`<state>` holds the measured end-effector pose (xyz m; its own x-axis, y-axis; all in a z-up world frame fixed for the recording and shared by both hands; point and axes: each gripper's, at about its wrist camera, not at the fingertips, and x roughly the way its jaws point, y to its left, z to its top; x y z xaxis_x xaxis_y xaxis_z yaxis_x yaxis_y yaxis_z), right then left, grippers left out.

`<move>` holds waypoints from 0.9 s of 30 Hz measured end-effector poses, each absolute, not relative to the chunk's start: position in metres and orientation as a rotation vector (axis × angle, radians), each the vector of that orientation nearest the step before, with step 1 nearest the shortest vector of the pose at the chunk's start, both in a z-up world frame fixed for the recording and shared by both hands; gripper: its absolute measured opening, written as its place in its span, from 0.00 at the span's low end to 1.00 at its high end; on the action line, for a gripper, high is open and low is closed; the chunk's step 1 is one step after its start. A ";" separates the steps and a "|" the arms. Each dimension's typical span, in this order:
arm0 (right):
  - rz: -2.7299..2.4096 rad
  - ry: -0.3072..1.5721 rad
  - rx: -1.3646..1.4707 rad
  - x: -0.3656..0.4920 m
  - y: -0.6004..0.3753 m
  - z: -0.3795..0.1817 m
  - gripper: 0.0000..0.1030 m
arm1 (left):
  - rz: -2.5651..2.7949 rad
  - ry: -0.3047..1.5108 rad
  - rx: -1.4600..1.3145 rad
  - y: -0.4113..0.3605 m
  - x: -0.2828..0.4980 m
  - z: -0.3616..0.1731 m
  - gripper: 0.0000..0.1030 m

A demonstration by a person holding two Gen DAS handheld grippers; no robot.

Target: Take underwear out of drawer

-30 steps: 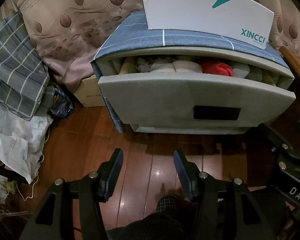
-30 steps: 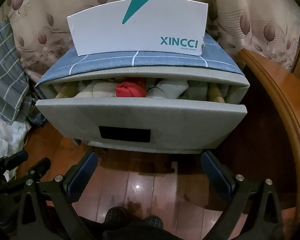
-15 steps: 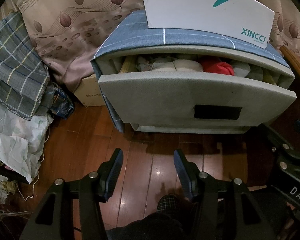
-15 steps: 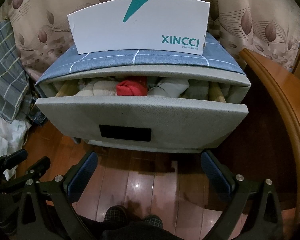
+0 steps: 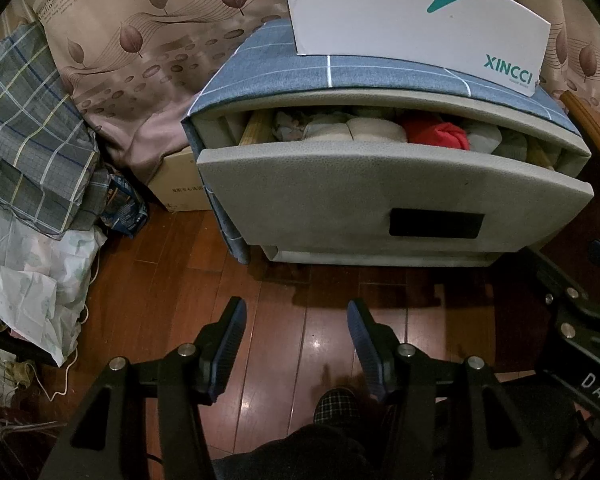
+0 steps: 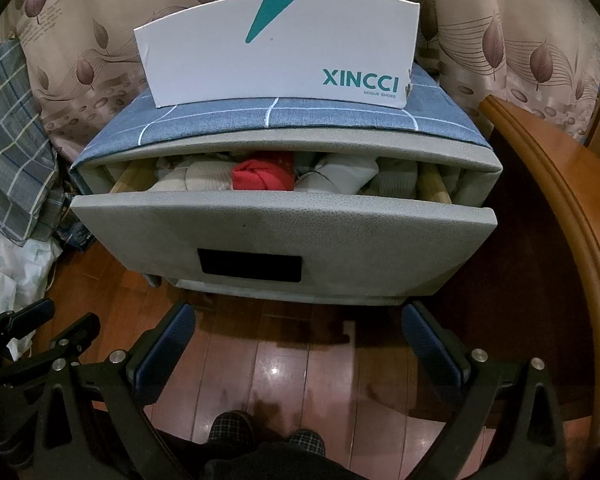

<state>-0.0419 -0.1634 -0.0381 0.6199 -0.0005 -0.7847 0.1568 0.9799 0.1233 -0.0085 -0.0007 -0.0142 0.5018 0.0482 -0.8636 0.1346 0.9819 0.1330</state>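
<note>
Both tools, left tool (image 5: 296,320) and right tool (image 6: 298,328), hang spread, empty, below the open drawer's (image 6: 284,232) red underwear (image 6: 262,176).

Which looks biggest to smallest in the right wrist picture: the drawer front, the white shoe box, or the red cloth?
1. Drawer front, biggest, though it is nearest the camera.
2. White shoe box.
3. Red cloth, smallest.

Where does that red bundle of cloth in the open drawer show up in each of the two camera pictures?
Left wrist view: red bundle sits right of centre in the drawer.
Right wrist view: red bundle sits near the centre, slightly left.
Shared landmark: the white XINCCI box on top.
</note>
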 end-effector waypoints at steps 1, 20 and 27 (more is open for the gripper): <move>-0.092 0.898 0.187 -0.042 -0.163 -0.038 0.99 | -0.053 1.046 0.192 -0.001 -0.008 -0.014 0.52; -0.091 0.898 0.189 -0.042 -0.164 -0.038 0.99 | -0.052 1.047 0.193 -0.002 -0.007 -0.014 0.52; -0.090 0.895 0.198 -0.043 -0.164 -0.038 0.99 | -0.056 1.050 0.183 0.000 -0.008 -0.016 0.52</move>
